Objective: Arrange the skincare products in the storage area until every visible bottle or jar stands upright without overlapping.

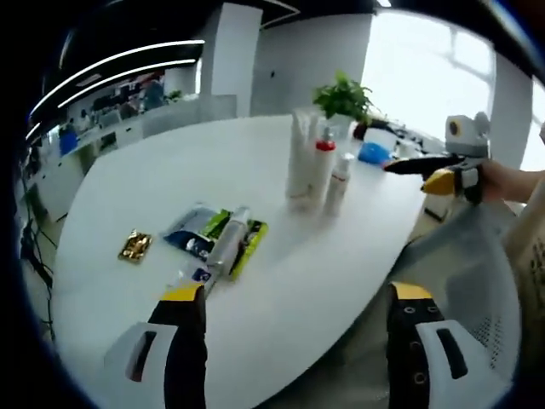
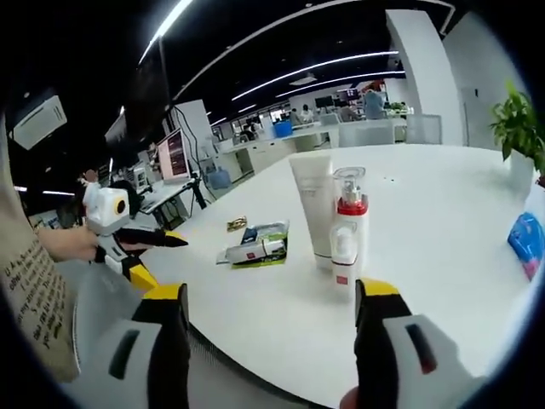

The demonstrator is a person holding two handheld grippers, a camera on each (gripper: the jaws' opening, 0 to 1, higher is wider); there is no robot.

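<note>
Three products stand upright close together on the white table (image 1: 170, 170): a tall white tube (image 1: 300, 162) (image 2: 313, 209), a clear bottle with a red collar (image 1: 322, 166) (image 2: 349, 213) and a small white bottle (image 1: 339, 183) (image 2: 343, 251). A silver-white bottle (image 1: 226, 247) (image 2: 255, 250) lies on its side across green and blue sachets (image 1: 251, 243). My left gripper (image 1: 296, 298) is open just short of the table's near edge, with the lying bottle off its left jaw. My right gripper (image 2: 272, 294) is open and empty, facing the standing group. Each gripper also appears in the other's view, the right gripper (image 1: 443, 170) and the left gripper (image 2: 128, 239).
A gold sachet (image 1: 134, 245) (image 2: 237, 224) lies left of the sachet pile. A potted plant (image 1: 343, 98) (image 2: 519, 128) and a blue pack (image 1: 373, 153) (image 2: 528, 239) sit beyond the standing group. A grey mesh chair (image 1: 477, 281) is by the table's edge. Office desks fill the background.
</note>
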